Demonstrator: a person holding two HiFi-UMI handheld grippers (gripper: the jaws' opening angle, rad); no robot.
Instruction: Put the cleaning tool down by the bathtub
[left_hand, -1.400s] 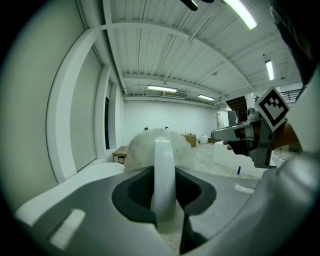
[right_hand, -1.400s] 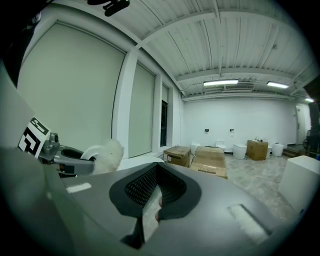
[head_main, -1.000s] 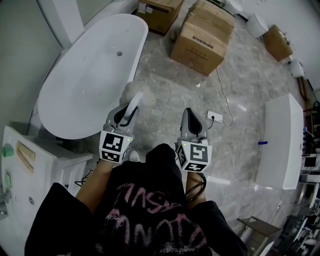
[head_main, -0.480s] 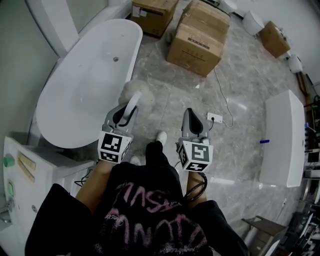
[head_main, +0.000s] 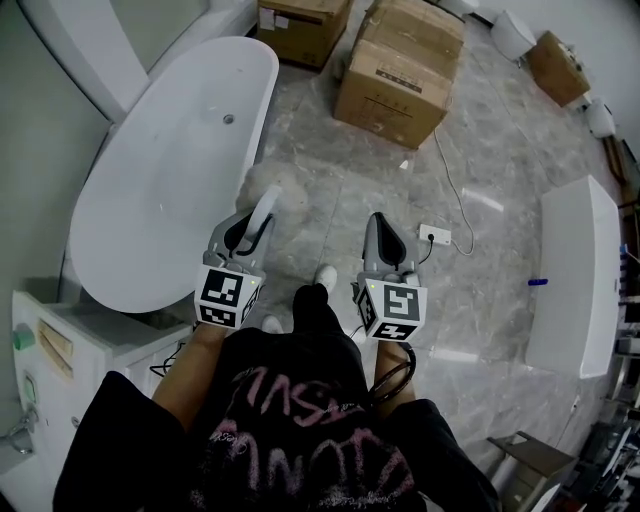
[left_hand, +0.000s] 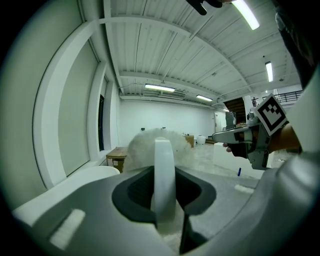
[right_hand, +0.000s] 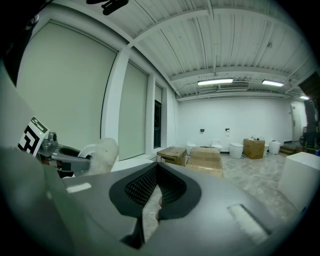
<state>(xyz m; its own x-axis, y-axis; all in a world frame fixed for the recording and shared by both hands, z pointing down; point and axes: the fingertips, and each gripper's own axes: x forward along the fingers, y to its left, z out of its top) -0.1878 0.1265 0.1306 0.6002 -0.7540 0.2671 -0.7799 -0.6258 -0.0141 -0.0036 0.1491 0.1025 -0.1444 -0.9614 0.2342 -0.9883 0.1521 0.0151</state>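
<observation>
The cleaning tool is a white plastic handle (head_main: 266, 208) ending in a fluffy white head (head_main: 270, 183). My left gripper (head_main: 251, 226) is shut on the handle, which stands upright between the jaws in the left gripper view (left_hand: 164, 180) with the fluffy head (left_hand: 145, 142) beyond them. The white bathtub (head_main: 160, 175) lies just left of that gripper, lower down. My right gripper (head_main: 386, 243) hovers level with the left one over the marble floor, shut with nothing in it (right_hand: 155, 200). Each gripper shows in the other's view: right gripper (left_hand: 235, 135), left gripper (right_hand: 65, 154).
Cardboard boxes (head_main: 400, 68) stand on the floor ahead, another box (head_main: 300, 15) at the tub's far end. A white power strip (head_main: 435, 235) with its cable lies right of my right gripper. A long white unit (head_main: 575, 280) stands at right, a white cabinet (head_main: 75, 340) at lower left.
The view has shifted slightly forward along the tub and a white shoe has come into sight between the grippers. Both grippers keep the same pose and grip.
</observation>
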